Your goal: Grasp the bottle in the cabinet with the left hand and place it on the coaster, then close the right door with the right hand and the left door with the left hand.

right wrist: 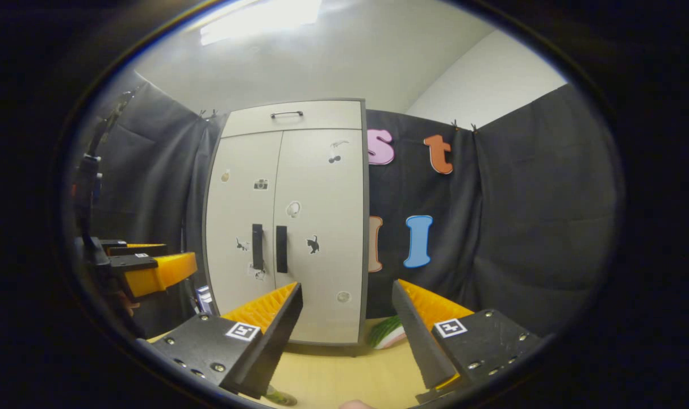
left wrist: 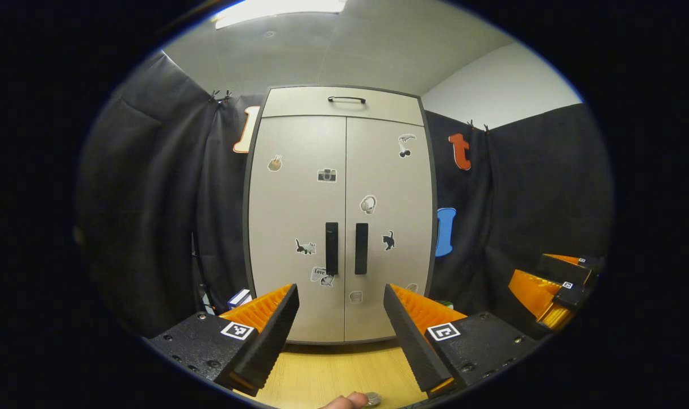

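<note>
left claw [left wrist: 341, 329] spread, empty — cabinet [left wrist: 339, 216] straight ahead, both doors closed, bottle unseen | right claw [right wrist: 347, 335] spread, empty — cabinet left of centre | green-white object [right wrist: 388, 332] on tabletop [right wrist: 344, 372] beside cabinet

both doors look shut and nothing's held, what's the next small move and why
Probably ease the open left gripper forward toward the left door's black handle. Both cabinet doors are closed, so the bottle inside can't be reached until one opens, and that handle sits nearly straight ahead of its fingers.
</note>
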Tool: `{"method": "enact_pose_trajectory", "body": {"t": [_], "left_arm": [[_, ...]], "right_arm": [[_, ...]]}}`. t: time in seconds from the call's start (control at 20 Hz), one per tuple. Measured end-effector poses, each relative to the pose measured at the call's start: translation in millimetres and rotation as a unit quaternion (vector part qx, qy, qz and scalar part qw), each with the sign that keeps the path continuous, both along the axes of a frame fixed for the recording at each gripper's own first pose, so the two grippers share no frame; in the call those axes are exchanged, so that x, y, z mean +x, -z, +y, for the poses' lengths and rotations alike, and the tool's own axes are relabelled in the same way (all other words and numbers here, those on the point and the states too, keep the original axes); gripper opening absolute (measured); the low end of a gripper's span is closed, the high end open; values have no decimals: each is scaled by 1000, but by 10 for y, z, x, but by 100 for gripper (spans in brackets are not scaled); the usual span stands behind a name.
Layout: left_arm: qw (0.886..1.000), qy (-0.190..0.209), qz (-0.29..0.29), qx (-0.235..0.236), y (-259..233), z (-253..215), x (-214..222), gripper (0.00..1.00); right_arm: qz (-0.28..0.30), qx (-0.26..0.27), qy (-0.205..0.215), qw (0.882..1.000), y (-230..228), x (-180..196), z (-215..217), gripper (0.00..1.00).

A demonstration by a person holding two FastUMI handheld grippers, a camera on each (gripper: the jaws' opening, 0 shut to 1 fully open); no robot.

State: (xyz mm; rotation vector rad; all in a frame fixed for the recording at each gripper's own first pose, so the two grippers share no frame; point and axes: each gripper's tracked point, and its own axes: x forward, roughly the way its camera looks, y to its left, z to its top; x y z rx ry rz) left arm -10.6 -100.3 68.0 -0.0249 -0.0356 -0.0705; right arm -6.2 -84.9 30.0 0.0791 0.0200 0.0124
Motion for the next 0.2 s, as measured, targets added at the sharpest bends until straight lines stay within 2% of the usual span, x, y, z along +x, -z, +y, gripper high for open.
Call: {"method": "enact_pose_trajectory", "body": {"t": [0.2], "left_arm": [[1000,-6,-9,12,-21,-19,-30,95]], "right_arm": [[-4,-7,3,1000,41,14,-17,96]]}}
